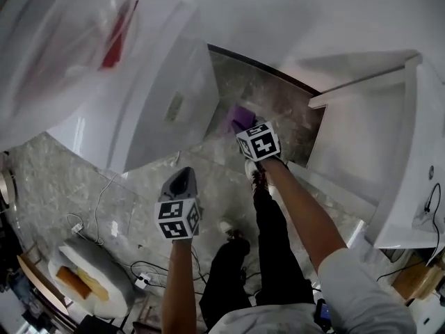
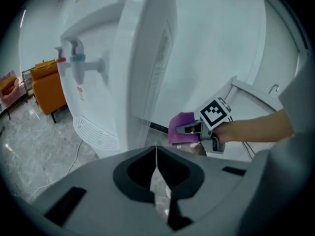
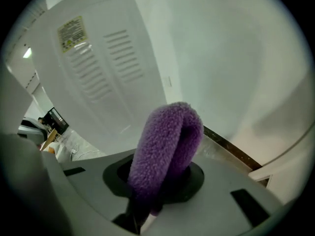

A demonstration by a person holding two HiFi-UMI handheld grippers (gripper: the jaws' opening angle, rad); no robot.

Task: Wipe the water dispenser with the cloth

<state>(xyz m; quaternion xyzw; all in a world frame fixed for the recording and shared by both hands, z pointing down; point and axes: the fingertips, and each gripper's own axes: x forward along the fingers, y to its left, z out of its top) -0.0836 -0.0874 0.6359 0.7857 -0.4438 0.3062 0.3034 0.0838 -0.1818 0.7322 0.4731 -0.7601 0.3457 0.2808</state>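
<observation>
One water dispenser point(image 2: 147, 58) is counted, with two taps on its front (a red tap point(image 2: 60, 59) and a blue tap point(image 2: 78, 59)). One purple cloth point(image 3: 167, 146) is seen. Two grippers are counted, the left gripper point(image 1: 182, 178) and the right gripper point(image 1: 247, 128). On the dispenser's side, two vent panels point(image 3: 123, 55) and one yellow label point(image 3: 73, 31) are counted.
</observation>
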